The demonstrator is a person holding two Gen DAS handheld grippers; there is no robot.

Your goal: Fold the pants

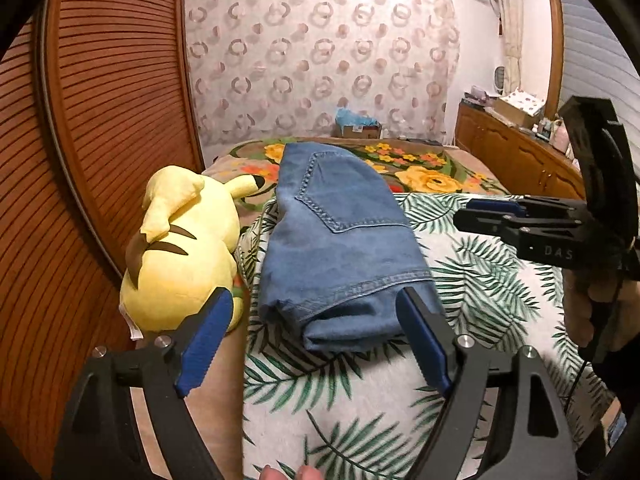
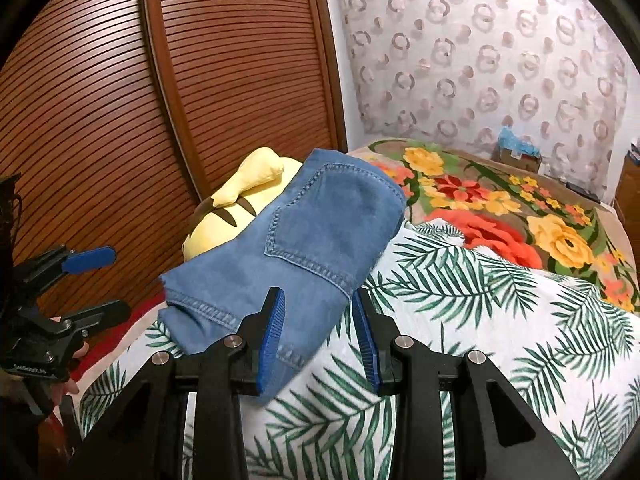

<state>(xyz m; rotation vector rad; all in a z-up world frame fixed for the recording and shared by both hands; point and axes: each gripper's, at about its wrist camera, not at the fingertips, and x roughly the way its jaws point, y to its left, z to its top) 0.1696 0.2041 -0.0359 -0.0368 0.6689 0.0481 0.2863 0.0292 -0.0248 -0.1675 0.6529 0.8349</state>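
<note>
Blue denim pants (image 1: 340, 240) lie folded into a compact bundle on a leaf-print pillow (image 1: 460, 280); a back pocket faces up. They also show in the right wrist view (image 2: 296, 248). My left gripper (image 1: 316, 304) is open, its blue pads on either side of the bundle's near end, not gripping. My right gripper (image 2: 318, 312) is open, its pads spanning the bundle's near corner without closing on it. The right gripper also shows in the left wrist view (image 1: 492, 212), and the left gripper shows in the right wrist view (image 2: 104, 280).
A yellow plush toy (image 1: 184, 248) lies left of the pants, against a brown slatted wardrobe door (image 1: 100, 120). A floral blanket (image 2: 500, 208) covers the bed beyond the pillow. A wooden cabinet (image 1: 516, 156) stands at the right. A cardboard box (image 1: 358, 130) sits by the curtain.
</note>
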